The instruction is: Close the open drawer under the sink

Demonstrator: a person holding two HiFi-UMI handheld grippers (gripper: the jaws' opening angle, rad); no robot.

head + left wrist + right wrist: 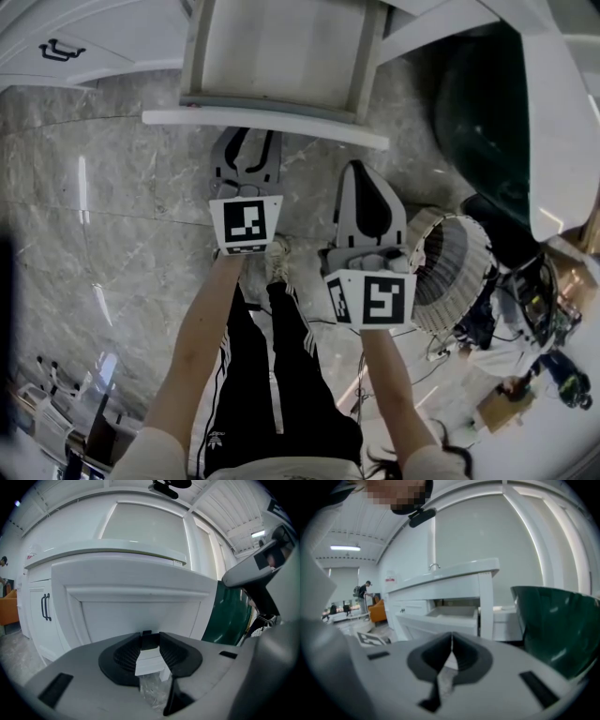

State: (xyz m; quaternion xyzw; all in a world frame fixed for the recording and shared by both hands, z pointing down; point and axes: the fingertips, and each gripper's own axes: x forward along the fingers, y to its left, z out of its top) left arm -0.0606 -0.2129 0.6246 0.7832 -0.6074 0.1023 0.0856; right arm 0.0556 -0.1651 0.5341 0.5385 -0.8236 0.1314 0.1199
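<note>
The white drawer (281, 56) stands pulled out of the sink cabinet, its front panel (262, 127) nearest me. In the left gripper view that panel (136, 606) fills the middle. My left gripper (247, 141) hovers just in front of the panel's middle, short of it; its jaws (151, 639) stand apart with nothing between them. My right gripper (362, 173) hangs lower and to the right of the drawer's corner, with its jaws shut tip to tip (451, 638) on nothing. From that side the drawer (440, 616) shows open below the countertop.
A dark green tub (487, 112) stands right of the drawer, close to the right gripper. A round ribbed basket (455, 258) sits on the marble floor at right. A cabinet door with a black handle (46, 606) is to the left. A person (363, 592) stands far off.
</note>
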